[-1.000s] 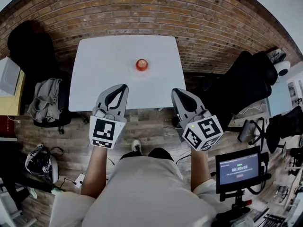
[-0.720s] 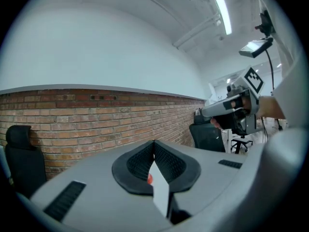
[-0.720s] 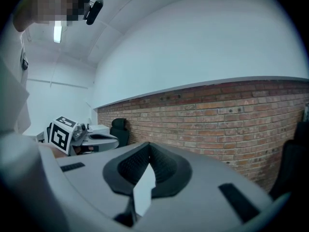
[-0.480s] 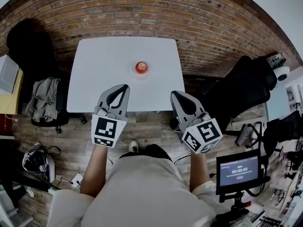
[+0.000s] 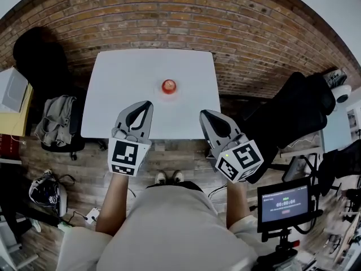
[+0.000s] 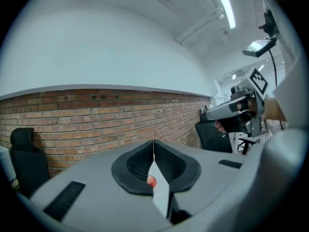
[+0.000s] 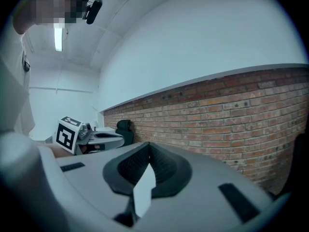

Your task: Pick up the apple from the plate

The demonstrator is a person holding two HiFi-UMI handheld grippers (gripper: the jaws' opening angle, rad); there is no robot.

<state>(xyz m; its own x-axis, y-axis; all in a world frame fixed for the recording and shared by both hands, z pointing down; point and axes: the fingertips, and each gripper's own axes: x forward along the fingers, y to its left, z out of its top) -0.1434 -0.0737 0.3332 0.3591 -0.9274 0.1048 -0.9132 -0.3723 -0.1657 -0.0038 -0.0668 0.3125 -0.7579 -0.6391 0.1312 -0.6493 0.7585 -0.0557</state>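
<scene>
- The left gripper [image 5: 149, 103] and right gripper [image 5: 202, 113] hover side by side over the near edge of the white table [image 5: 118, 78]. Each has its fingers pressed together, with nothing between them.
- Beyond them, well apart from both, the red apple [image 5: 168, 86] sits on a white plate [image 5: 160, 90] near the middle of the table.
- A brick wall [image 5: 169, 16] stands behind the table's far edge.

Light beige short-sleeved shirt [image 5: 169, 230] worn, white shoes [image 5: 162, 177] too. Grey shells, black ribbed inner pads noted on left gripper [image 5: 148, 104], right gripper [image 5: 203, 113]; black-and-white marker cubes [image 5: 128, 157] mounted behind jaws.
</scene>
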